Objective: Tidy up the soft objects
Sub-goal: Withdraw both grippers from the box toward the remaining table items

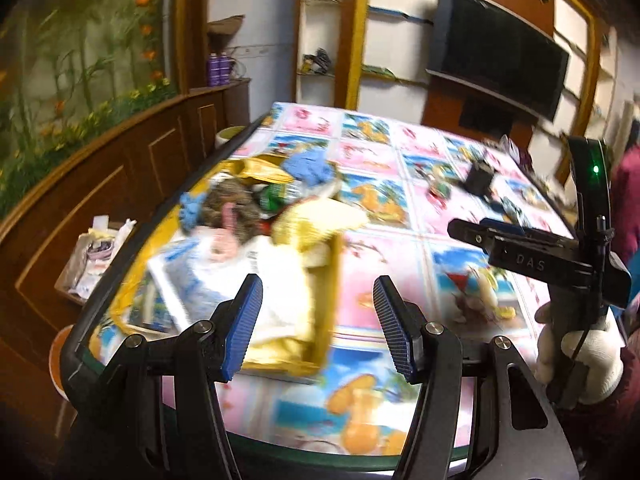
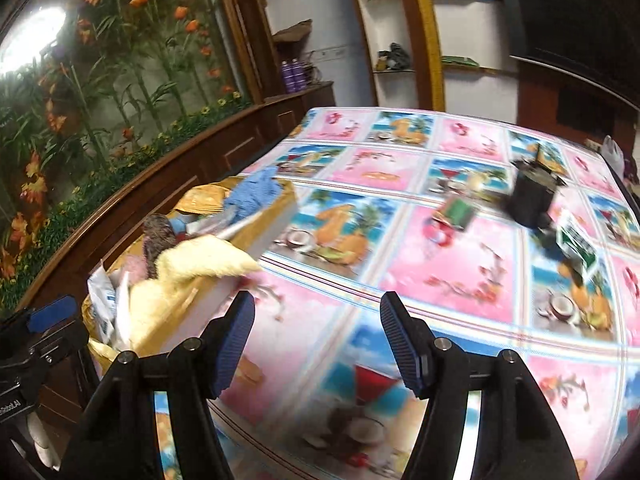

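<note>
Soft things heaped in box (image 1: 320, 264) at left edge of table (image 1: 400, 248): yellow plush (image 1: 316, 220) draped over rim, blue cloth (image 1: 312, 168) at far end, likely gathered there to keep table tidy. Left claw (image 1: 318, 328) released, nothing between pads, hovering over box's near end. Right claw (image 2: 318, 344) released too, empty, over bare tablecloth beside box. Black holder (image 2: 534, 198) and green packets (image 2: 578, 244) well apart, far right. "DAS" legible on right claw's body; other lettering blurred.

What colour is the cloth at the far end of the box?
Blue cloth, lying atop the yellow box; clearest in the right wrist view.
</note>
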`<state>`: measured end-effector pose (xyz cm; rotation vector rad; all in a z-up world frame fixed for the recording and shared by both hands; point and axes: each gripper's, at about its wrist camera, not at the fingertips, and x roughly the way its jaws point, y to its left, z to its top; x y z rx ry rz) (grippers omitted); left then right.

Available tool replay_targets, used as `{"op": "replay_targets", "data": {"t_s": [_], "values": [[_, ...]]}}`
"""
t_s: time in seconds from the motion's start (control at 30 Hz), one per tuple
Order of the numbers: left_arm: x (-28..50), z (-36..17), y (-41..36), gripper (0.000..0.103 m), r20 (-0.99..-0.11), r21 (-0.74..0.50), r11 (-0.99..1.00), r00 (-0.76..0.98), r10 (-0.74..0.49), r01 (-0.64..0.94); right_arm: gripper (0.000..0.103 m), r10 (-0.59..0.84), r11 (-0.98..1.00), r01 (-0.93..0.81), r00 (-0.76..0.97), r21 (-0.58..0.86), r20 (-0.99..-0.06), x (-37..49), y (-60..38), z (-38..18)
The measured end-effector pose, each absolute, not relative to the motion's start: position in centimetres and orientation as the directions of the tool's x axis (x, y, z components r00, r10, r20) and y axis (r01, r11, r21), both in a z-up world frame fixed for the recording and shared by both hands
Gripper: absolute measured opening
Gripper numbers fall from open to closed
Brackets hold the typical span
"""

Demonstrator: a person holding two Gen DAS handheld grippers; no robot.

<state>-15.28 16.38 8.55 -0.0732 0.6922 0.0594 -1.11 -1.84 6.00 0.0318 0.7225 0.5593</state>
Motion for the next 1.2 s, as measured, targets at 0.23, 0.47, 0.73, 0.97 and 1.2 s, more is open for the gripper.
{"op": "replay_targets", "data": {"t_s": [0.23, 0.47, 0.73, 0.97, 1.2], "values": [[-14.0, 7.8, 10.7, 0.058, -0.682, 0.061, 0.998, 0.731, 0.034, 0.010, 0.065, 0.528, 0.848, -0.415, 0.620, 0.329, -0.579, -0.9, -6.4, 5.1], [-13.2, 6.7, 8.0, 0.058, -0.695, 0.155, 0.988, 0.712, 0.095, 0.019, 0.071, 0.536, 0.844, -0.414, 0.623, 0.341, -0.570, -1.2, -7.1, 5.0], [-13.1, 6.2, 9.1, 0.058, -0.707, 0.152, 0.988, 0.697, 0.115, -0.009, 0.071, 0.509, 0.855, -0.444, 0.623, 0.266, -0.594, -1.8, -5.5, 4.7], [-13.2, 5.7, 10.0, 0.058, -0.716, 0.132, 0.991, 0.690, 0.105, -0.014, 0.071, 0.484, 0.867, -0.433, 0.618, 0.246, -0.619, -1.6, -5.2, 4.2], [-12.4, 4.9, 10.0, 0.058, -0.761, 0.024, 0.998, 0.649, -0.016, 0.053, 0.071, 0.465, 0.876, -0.423, 0.611, 0.232, -0.641, -1.5, -4.8, 3.8]]}}
